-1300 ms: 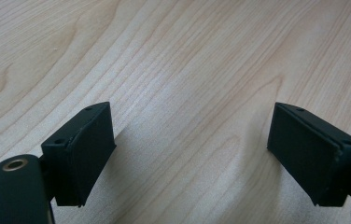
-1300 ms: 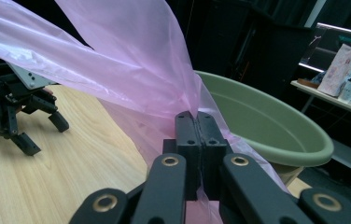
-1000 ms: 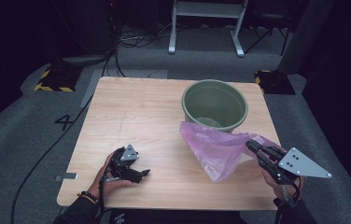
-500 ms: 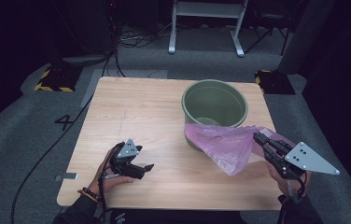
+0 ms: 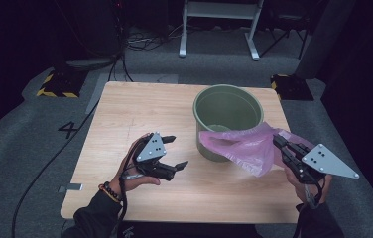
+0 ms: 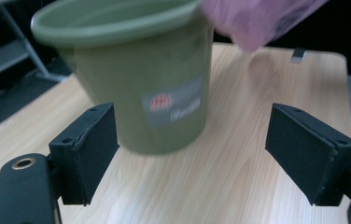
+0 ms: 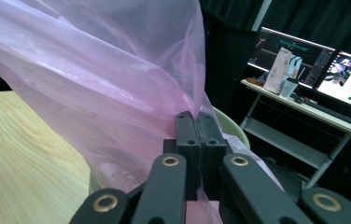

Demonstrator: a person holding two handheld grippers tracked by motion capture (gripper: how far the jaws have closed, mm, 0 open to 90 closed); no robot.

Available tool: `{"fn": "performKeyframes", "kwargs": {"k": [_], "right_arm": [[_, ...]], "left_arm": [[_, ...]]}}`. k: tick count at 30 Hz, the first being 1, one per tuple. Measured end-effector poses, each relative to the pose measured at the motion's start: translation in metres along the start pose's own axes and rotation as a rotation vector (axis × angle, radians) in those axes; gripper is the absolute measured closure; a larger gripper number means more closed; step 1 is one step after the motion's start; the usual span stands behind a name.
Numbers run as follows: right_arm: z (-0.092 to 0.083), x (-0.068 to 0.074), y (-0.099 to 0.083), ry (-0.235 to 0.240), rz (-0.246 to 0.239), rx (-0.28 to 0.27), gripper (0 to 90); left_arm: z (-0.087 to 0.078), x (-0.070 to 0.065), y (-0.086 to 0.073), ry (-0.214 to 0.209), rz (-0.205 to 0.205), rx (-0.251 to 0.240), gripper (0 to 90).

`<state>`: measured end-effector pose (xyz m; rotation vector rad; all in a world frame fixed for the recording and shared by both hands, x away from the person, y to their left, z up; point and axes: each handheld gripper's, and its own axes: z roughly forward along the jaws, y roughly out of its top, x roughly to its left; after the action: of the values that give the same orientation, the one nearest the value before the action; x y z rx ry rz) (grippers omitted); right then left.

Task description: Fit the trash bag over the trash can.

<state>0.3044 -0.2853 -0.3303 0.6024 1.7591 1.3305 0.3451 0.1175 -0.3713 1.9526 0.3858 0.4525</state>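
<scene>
A green plastic bucket [image 5: 226, 110] stands upright on the right half of the wooden table [image 5: 125, 109]; it also shows as the bucket [image 6: 136, 79] with a label on its side. A thin pink plastic bag [image 5: 246, 146] hangs in the air against the bucket's near side, pinched at its right end by my right gripper [image 5: 277, 141], which is shut on it. The bag [image 7: 94, 79] spreads out above the closed right gripper [image 7: 196, 119]. My left gripper [image 5: 174, 151] is lifted off the table left of the bucket, open and empty, its jaws wide apart facing the bucket.
The table's right edge lies close to my right hand. Beyond the table are a grey floor, a white metal stand [image 5: 219, 25] and black-and-yellow floor blocks [image 5: 58, 84]. A desk with lit monitors [image 7: 323, 60] shows behind the bag.
My left gripper has risen from the table's near left and moved toward the bucket. The right gripper has barely moved, while the bag has shifted right and drawn up against the bucket's near side.
</scene>
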Motion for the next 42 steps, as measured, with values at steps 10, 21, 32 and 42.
{"fn": "performKeyframes", "kwargs": {"k": [10, 21, 32, 42], "right_arm": [[0.007, 0.005, 0.001, 0.018, -0.024, 0.027, 90.0], [0.012, 0.006, 0.004, 0.032, -0.037, 0.026, 90.0], [0.024, 0.005, 0.007, 0.042, -0.054, 0.042, 90.0], [0.037, -0.001, 0.013, 0.039, -0.063, 0.072, 90.0]], "left_arm": [[0.019, -0.014, 0.048, -0.019, 0.085, -0.107, 16.1], [0.043, 0.003, 0.069, -0.002, 0.071, -0.096, 29.9], [0.061, 0.024, 0.075, 0.056, 0.072, -0.063, 67.4], [0.088, 0.036, 0.088, 0.092, 0.091, 0.002, 83.9]]}}
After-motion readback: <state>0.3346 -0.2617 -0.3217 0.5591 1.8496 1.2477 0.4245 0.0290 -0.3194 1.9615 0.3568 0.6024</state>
